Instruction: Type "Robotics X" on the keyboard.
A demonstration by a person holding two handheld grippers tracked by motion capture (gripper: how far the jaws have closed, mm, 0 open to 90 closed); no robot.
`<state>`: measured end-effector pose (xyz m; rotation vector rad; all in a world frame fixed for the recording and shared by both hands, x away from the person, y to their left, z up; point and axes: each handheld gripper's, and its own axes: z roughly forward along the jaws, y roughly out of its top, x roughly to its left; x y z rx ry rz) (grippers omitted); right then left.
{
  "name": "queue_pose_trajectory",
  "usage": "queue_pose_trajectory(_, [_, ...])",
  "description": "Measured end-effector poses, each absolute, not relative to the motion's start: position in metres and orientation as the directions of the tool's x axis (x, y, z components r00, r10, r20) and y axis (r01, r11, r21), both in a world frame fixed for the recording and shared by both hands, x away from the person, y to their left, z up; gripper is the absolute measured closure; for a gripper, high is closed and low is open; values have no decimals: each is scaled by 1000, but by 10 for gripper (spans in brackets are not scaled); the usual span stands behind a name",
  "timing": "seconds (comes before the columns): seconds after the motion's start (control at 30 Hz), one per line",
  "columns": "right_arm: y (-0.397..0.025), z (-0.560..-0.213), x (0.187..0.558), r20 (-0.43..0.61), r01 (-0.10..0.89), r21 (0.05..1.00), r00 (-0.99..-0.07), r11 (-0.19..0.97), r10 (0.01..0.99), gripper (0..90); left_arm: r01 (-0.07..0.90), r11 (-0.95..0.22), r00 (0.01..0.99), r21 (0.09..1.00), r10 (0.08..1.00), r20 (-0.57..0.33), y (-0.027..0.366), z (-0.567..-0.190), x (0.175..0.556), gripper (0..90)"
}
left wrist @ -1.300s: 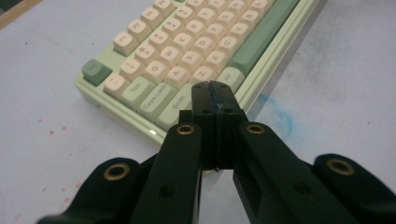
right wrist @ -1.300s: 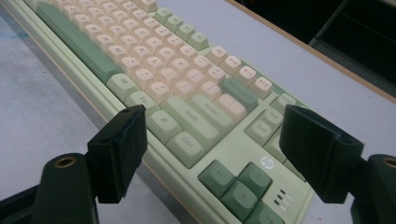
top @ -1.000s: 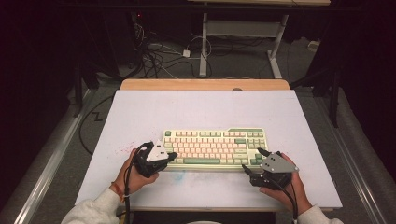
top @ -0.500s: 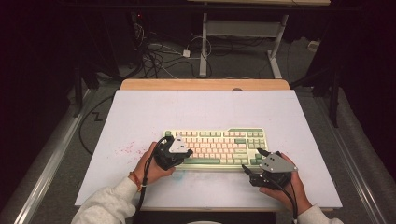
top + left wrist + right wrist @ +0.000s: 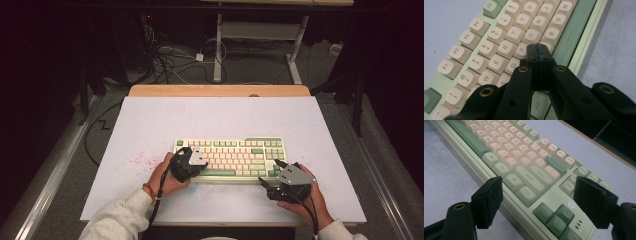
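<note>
My left gripper has its jaws pressed together with nothing between them, and their joined tips sit over the letter keys of the keyboard, right at the cap below G and beside the D key; I cannot tell whether the tips actually press a key or only hover just above it. From the high view that gripper lies over the keyboard's left end, near its front edge, with my left hand behind it on the worktop.

My right gripper is spread wide, and it holds nothing. Between its two jaws I see the right end of the keyboard: the Ctrl and Shift keys, the dark green arrow keys and a small round logo on the case. In the high view this gripper sits just off the keyboard's front right corner, with my right hand close to the front edge of the worktop.

The keyboard is pale green with cream keys and a long green space bar. It lies flat, a little right of the middle of the worktop and nearer the front edge than the back, its long side parallel to that edge. A scatter of small red marks shows on the worktop left of it
</note>
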<state>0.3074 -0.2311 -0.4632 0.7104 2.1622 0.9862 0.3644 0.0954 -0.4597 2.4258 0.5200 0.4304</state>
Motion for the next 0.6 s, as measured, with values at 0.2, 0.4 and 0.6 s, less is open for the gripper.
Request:
queue_pose_trajectory(0.2, [-232, -462, 307, -330, 201, 800, -641, 566, 693, 240, 253, -721, 863, 645, 469, 186, 100, -454, 363, 877])
queue_pose_trajectory(0.4, [-233, -461, 306, -330, 198, 803, -638, 563, 695, 240, 251, -701, 853, 667, 486, 190, 109, -448, 362, 864])
queue_pose_trajectory(0.6, [-232, -461, 306, -330, 195, 804, -639, 562, 695, 240, 241, -685, 842, 688, 500, 202, 119, -445, 357, 838])
